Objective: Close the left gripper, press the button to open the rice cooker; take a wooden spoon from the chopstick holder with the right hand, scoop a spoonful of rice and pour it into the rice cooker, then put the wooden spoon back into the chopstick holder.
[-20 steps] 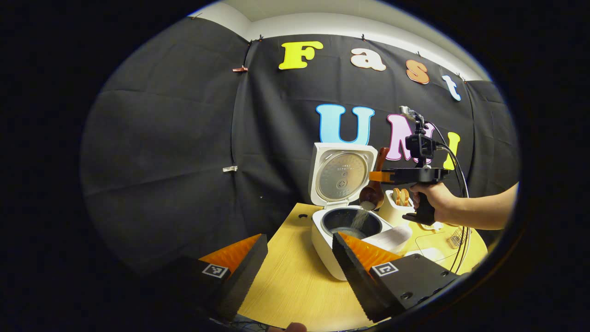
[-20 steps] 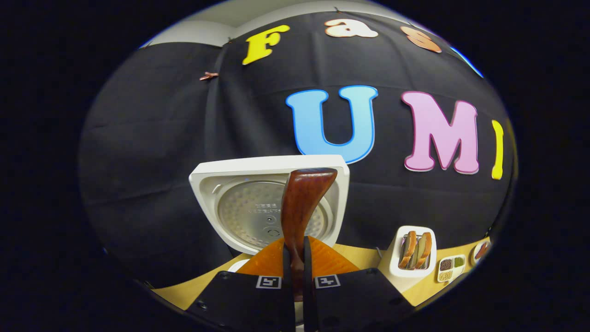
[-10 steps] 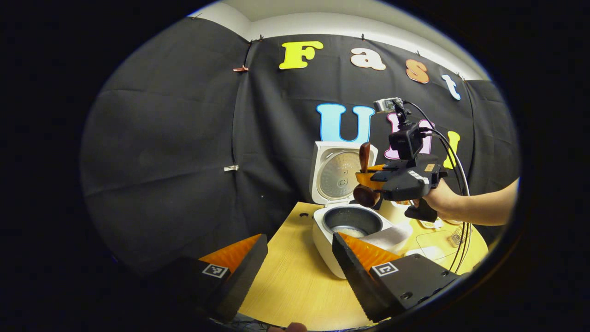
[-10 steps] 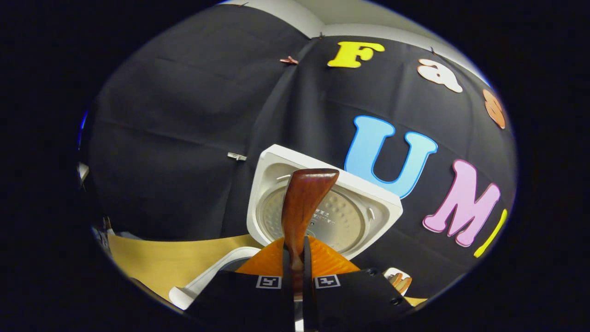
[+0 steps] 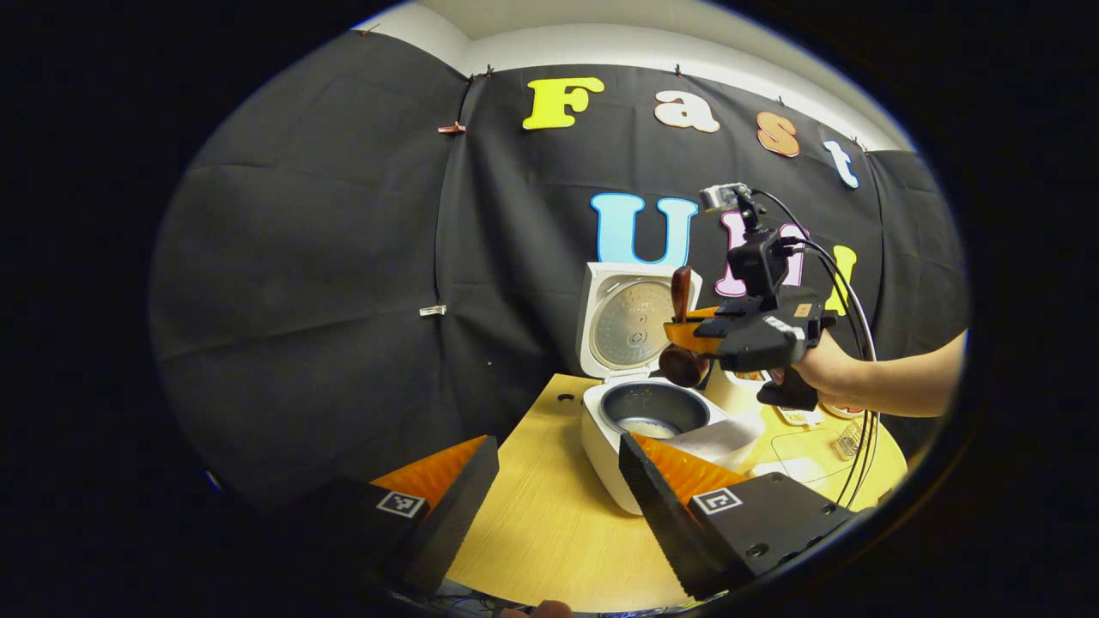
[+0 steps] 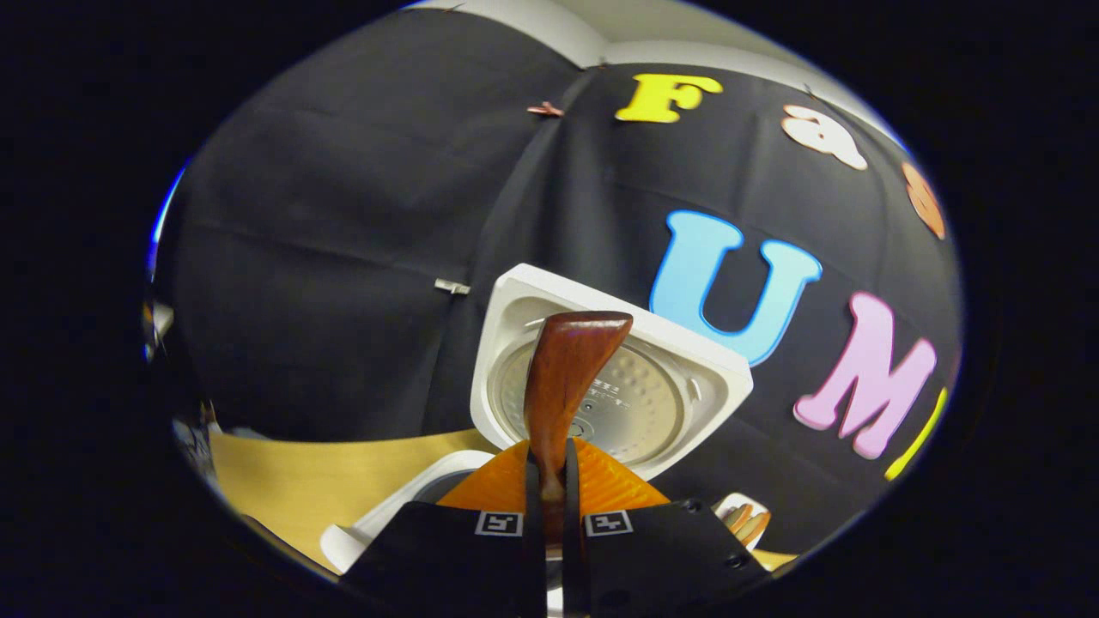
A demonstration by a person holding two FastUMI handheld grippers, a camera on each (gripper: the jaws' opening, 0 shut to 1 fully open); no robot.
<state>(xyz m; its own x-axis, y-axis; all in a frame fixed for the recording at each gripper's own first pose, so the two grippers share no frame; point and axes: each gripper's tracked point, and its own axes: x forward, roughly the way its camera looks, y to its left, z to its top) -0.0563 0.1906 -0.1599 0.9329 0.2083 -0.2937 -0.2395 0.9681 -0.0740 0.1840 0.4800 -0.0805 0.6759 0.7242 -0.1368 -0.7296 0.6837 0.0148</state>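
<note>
Above table [image 5: 549, 524] — wooden spoon [image 6: 562, 386] upright, bowl down, in right gripper [image 6: 549, 489].

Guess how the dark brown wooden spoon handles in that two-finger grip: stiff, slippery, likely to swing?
The dark brown wooden spoon is probably stiff: its handle stands straight above the right gripper. Its glossy finish may be slippery. The bowl end hangs below the pinch, so it could pivot if the grip loosens.

The right gripper [image 5: 678, 330] hides most of the chopstick holder [image 5: 717, 396].
</note>
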